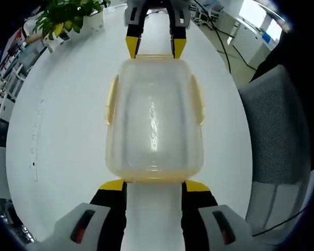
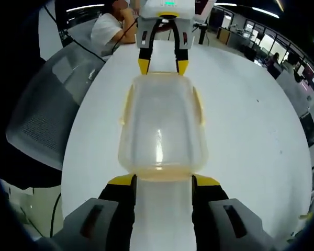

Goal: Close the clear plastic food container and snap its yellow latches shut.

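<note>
1. Plainly, the clear plastic food container (image 1: 154, 128) sits on the white table (image 1: 63, 130) between the two tools, with its lid on top.
2. In the left gripper view, the left gripper (image 1: 155, 184) comes up from 6 o'clock with its jaws spread wide, the yellow tips just at the container's near end and holding nothing. The right gripper (image 1: 156, 47) faces it from 12 o'clock, its jaws also apart at the far end.
3. In the right gripper view the layout mirrors: the right gripper (image 2: 163, 180) at 6 o'clock, wide and empty, the container (image 2: 162, 125) at centre, the left gripper (image 2: 163, 66) at 12 o'clock.
4. The yellow latches (image 1: 111, 99) at 9 and 3 o'clock appear to flare outward from the long sides, so I judge them not yet snapped. The end latches are too hard to read.
5. Progress, as a judgement: the lid seems placed; pressing down the latches remains.
6. A potted plant (image 1: 68, 18) stands at 11 o'clock, and a grey chair (image 1: 280, 136) at 3 o'clock.
</note>
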Demonstrator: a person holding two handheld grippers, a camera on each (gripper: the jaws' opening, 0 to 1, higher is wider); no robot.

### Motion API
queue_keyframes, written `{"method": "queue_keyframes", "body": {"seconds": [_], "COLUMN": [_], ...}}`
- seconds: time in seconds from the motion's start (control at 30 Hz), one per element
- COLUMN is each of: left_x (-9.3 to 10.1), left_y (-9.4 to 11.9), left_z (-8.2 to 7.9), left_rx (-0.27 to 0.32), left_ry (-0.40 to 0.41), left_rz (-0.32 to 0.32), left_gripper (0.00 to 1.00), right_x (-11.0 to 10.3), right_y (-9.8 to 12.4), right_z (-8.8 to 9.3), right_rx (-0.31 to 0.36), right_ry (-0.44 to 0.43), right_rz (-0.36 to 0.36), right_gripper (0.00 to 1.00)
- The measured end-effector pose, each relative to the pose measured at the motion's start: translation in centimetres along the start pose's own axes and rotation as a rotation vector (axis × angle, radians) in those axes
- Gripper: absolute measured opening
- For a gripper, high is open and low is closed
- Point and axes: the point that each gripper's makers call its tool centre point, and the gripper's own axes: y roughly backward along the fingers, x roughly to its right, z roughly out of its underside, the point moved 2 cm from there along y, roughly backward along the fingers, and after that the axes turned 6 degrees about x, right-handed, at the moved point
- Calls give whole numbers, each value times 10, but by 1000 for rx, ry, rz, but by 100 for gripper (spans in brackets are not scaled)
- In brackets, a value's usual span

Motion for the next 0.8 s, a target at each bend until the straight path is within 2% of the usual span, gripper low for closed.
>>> {"method": "queue_keyframes", "body": {"seconds": [0.13,0.33,0.4,0.53,0.6,0.63,0.73,0.8], "left_x": [0,0,3,4,7,7,11,15], "left_y": [-2,2,4,8,9,11,16,20], "left_z": [1,-1,-4,4,1,2,7,6], "left_rx": [-5,17,52,58,131,160,190,231], "left_ry": [-13,20,94,170,301,363,426,519], "left_rz": [-2,-10,-10,-18,-14,-11,-2,13], "left_gripper": [35,34,36,39,39,39,39,39], "right_x": [0,-1,-3,-1,-1,-2,-1,-1], "right_y": [3,10,13,18,22,24,29,31], "right_z": [3,7,6,8,9,7,2,-1], "right_rx": [-7,-9,7,25,32,59,107,139], "right_ry": [-16,-47,-91,-178,-239,-275,-361,-425], "right_rz": [7,23,26,46,61,62,81,89], "right_gripper": [39,40,39,41,44,44,41,41]}}
